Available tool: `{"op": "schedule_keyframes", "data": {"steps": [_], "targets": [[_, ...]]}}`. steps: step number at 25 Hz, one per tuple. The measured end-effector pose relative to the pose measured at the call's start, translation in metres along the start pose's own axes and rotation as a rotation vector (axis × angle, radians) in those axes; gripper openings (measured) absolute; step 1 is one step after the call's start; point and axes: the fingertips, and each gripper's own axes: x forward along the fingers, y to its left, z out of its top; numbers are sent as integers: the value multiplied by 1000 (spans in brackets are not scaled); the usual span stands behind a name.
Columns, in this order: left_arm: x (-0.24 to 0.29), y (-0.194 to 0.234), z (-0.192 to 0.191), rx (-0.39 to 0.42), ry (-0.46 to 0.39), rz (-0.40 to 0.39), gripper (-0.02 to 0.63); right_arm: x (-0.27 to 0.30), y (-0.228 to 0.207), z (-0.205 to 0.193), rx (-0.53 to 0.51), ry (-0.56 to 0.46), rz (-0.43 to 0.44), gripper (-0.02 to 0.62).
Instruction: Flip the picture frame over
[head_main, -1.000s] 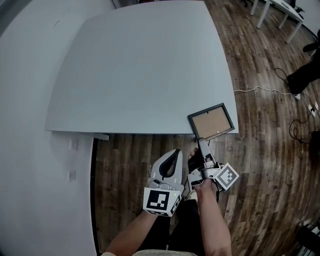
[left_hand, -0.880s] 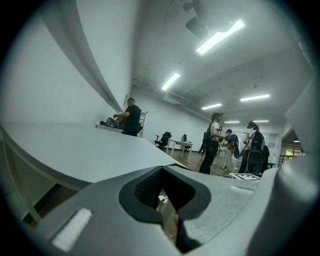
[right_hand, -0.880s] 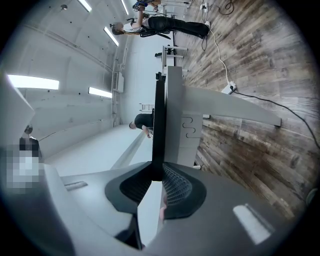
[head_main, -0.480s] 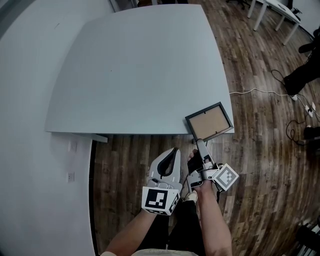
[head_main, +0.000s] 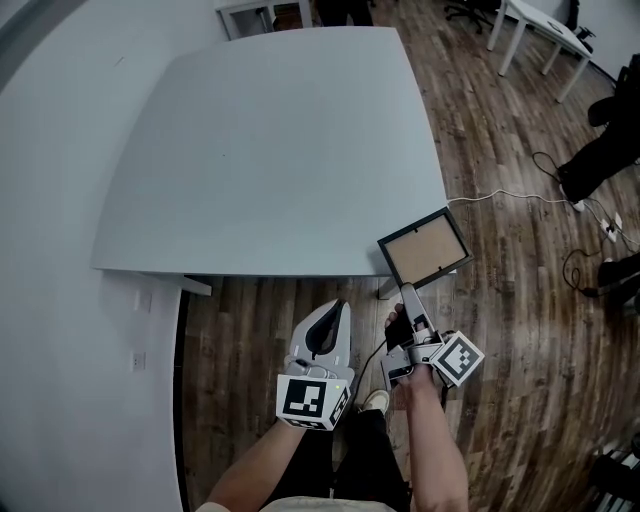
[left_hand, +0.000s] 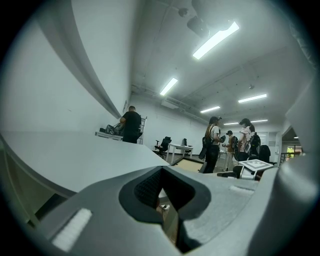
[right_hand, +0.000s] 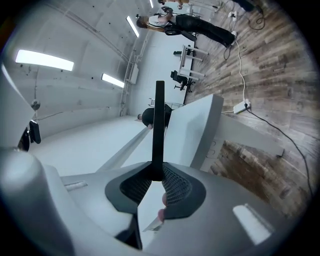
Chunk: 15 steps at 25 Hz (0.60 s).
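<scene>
A person's right gripper is clenched on the near rim of a black picture frame at the near right corner of a grey table. The frame's brown panel faces up. From above, the frame overlaps the corner and partly hangs out over the wooden floor. Whether its far edge rests on the table top cannot be told. In the right gripper view the frame stands edge-on as a thin dark bar rising from between the ribbed pads, which press on it from both sides. The left gripper hangs below the table's near edge, just beside the right one. Its jaws are together on nothing, and it is well short of the frame.

The flip looks to be barely begun, since the brown side faces up and one gripper alone carries the frame. To do the turn well, the hold on the narrow rim should be kept firm, because a frame pinched at one edge is likely to swing in the pads as its weight shifts. Rolling the wrist about the gripper's own line, with the frame lifted enough that its corners clear the table's edge, should bring the other face up cleanly. The safer course would be to carry it inward first, so that the turn happens over the table and not over the floor, where a slip could mean a hard fall. The idle left gripper could steady the far rim if the frame starts to sag.
</scene>
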Motion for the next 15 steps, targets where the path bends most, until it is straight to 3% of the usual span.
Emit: {"op": "schedule_keyframes", "data": {"steps": [11, 15], "targets": [[-12, -5, 12, 1, -15, 3, 0, 8, 50, 14, -216, 74, 37, 90], [-16, 1, 13, 6, -18, 12, 0, 0, 34, 18, -329, 105, -121, 89]]}}
